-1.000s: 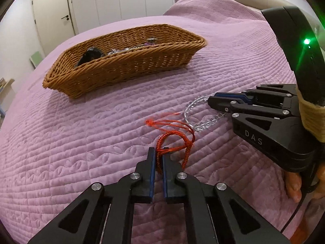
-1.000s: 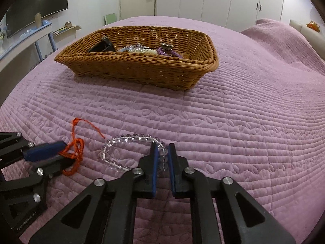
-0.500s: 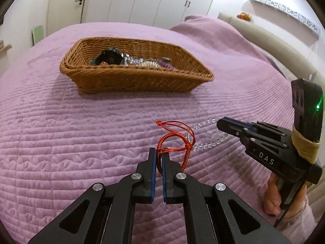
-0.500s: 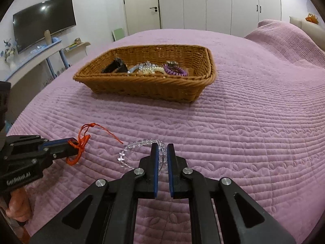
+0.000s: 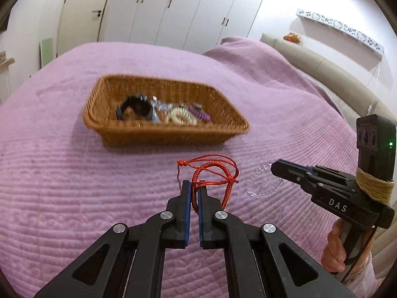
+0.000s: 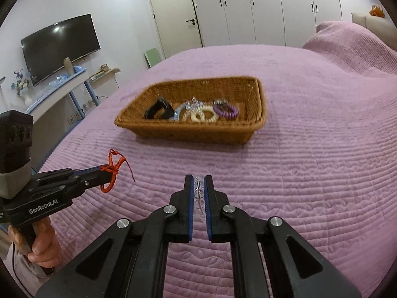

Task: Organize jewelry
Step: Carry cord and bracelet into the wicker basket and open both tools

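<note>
A purple quilted bedspread (image 5: 74,198) with stitched rows fills the view. At 12 o'clock sits a brown woven basket (image 6: 255,104) holding a black band (image 6: 158,110), a cream bracelet (image 6: 204,115) and a purple coil (image 6: 225,110). The cord bracelet (image 5: 213,176) is red; the beads (image 6: 198,188) are clear.

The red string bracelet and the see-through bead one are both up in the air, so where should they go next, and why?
Probably carry both forward over the wicker basket. The left gripper is shut on the red string bracelet, the right gripper on the clear bead bracelet, both held short of the basket, where other bracelets already lie.
</note>
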A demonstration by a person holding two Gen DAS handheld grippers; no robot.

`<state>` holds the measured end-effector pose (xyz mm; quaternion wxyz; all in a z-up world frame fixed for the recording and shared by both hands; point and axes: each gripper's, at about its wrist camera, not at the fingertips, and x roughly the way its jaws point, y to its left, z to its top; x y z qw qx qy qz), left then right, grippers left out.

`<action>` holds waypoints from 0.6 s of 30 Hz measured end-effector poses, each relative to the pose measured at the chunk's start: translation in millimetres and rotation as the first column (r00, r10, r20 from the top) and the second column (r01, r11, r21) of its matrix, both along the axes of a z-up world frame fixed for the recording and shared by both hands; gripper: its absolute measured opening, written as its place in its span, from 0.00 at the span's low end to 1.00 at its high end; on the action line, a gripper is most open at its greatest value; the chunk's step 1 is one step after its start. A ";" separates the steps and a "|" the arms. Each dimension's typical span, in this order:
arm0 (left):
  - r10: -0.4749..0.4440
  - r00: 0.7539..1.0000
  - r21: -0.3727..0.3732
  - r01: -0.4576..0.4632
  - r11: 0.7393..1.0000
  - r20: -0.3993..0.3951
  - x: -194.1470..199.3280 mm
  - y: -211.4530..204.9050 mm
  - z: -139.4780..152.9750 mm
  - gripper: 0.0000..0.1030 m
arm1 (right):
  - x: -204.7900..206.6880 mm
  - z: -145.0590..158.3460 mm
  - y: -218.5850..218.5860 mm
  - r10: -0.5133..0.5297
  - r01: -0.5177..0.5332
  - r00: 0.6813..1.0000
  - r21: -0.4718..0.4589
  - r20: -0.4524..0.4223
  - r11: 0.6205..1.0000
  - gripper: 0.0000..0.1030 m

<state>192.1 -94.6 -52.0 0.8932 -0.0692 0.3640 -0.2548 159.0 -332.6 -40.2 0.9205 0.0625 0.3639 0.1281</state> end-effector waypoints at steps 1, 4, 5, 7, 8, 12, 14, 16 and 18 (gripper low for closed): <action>0.002 1.000 0.004 -0.002 1.000 0.008 1.9 0.6 3.7 0.04 | 1.0 4.1 0.4 0.001 -0.001 1.000 -0.003 0.002 1.000 0.10; 0.010 1.000 0.013 -0.010 1.000 0.027 10.7 3.2 14.1 0.04 | 3.7 18.4 1.2 0.004 -0.003 1.000 -0.005 0.020 1.000 0.10; 0.010 0.999 0.014 -0.011 1.000 0.035 14.8 4.1 19.0 0.04 | 5.1 24.1 1.7 0.003 -0.003 1.000 -0.009 0.030 1.000 0.10; 0.007 0.999 0.004 -0.007 1.000 0.043 23.2 6.3 27.2 0.04 | 9.7 36.8 3.1 0.009 -0.009 0.998 -0.010 0.057 1.000 0.10; 0.002 0.999 -0.004 -0.002 1.000 0.045 27.3 6.7 32.2 0.04 | 11.9 42.9 3.9 0.011 -0.010 0.998 -0.014 0.070 1.000 0.10; 0.001 0.996 0.010 -0.002 1.000 0.089 48.0 3.1 54.1 0.04 | 33.9 65.8 6.0 0.005 -0.002 0.993 -0.025 0.116 1.000 0.10; 0.002 0.995 0.010 -0.003 1.000 0.099 60.4 1.2 60.5 0.04 | 46.2 72.6 6.6 -0.008 0.012 0.991 -0.032 0.136 0.999 0.10; 0.007 0.995 0.009 -0.008 1.000 0.103 76.1 -0.4 65.5 0.04 | 63.6 77.0 8.5 -0.014 0.018 0.989 -0.030 0.148 0.999 0.10; 0.007 0.995 -0.003 -0.007 1.000 0.097 94.7 -2.7 67.0 0.04 | 81.7 77.6 10.0 -0.021 0.025 0.989 -0.023 0.147 0.999 0.10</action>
